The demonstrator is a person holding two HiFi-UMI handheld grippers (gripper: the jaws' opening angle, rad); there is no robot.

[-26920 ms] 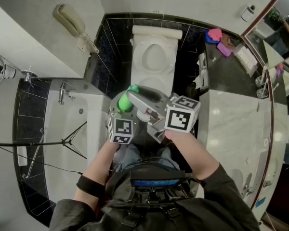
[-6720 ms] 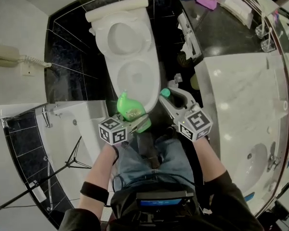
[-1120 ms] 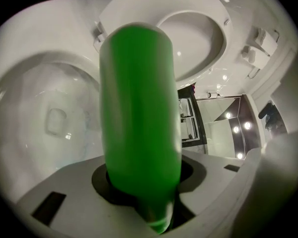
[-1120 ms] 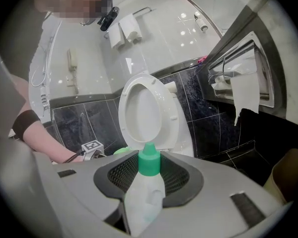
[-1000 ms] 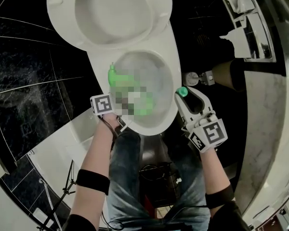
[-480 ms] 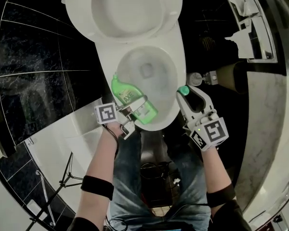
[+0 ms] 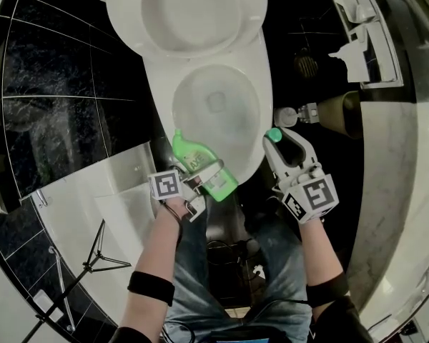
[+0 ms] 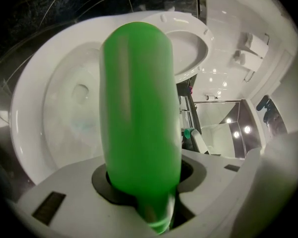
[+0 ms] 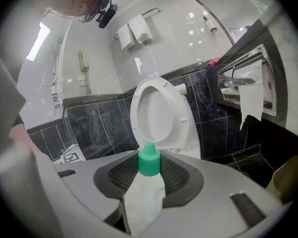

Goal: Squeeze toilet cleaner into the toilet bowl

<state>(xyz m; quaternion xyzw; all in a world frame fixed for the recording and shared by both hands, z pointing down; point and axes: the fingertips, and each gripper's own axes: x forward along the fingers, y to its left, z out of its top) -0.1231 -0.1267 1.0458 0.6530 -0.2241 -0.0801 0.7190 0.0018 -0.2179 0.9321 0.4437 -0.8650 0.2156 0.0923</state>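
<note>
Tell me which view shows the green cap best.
Right gripper view: the green cap sits close, pinched between the jaws. The head view shows it small; the left gripper view, a tiny speck beside the bottle.

The green bottle (image 7: 200, 167) in the left gripper (image 7: 209, 176) now lies drawn back over the near left rim of the toilet bowl (image 7: 261, 113), where a second ago it reached out over the water; its green cap (image 7: 274, 135), on it at first, sits in the right gripper (image 7: 277, 141)
</note>
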